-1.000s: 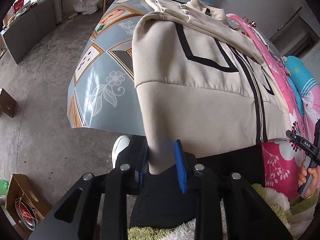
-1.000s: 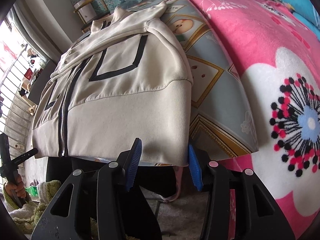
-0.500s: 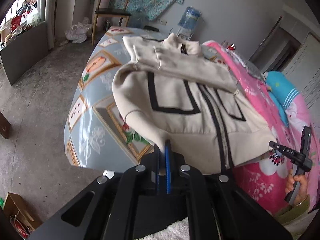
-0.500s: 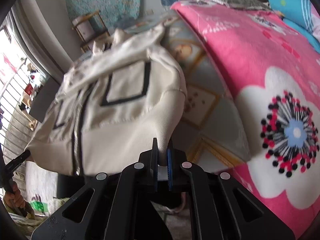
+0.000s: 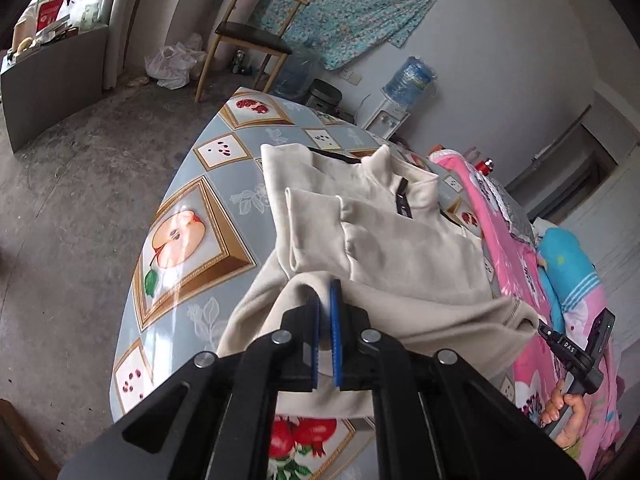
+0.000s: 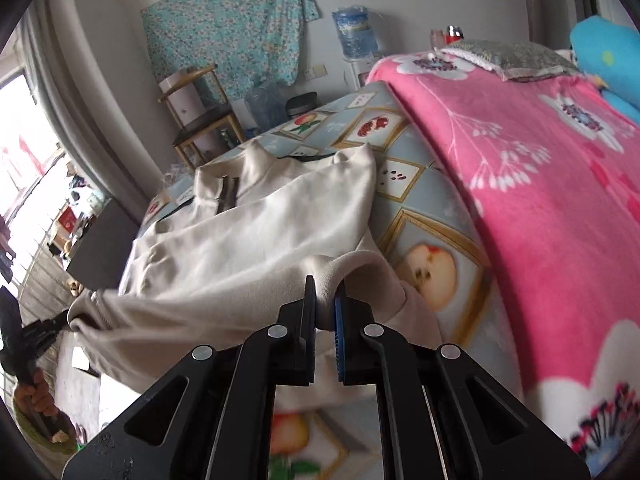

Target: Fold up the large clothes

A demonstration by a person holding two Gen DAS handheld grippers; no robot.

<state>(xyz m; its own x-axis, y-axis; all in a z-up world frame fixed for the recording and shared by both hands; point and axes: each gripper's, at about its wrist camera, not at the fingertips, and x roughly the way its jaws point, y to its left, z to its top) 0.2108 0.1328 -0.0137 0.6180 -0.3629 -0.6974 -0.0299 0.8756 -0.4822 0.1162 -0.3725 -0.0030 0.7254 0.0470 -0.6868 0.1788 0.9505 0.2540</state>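
Both grippers, left [image 5: 325, 332] and right [image 6: 325, 322], now pinch the jacket [image 5: 400, 248] hem, lifted and carried toward the collar, starting the bottom-up fold.

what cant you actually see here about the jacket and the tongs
- Left wrist view: the hem pinched in the left tongs is hidden by their own pads.
- Same in the right wrist view for the right tongs.
- The jacket front and zipper are hidden under its raised lower half.
- Table near edge: covered by tongs.

Jacket [image 5: 404, 252] front hidden under folded hem; counter [image 5: 188, 184] near edge cut off behind hand-held gripper bodies.
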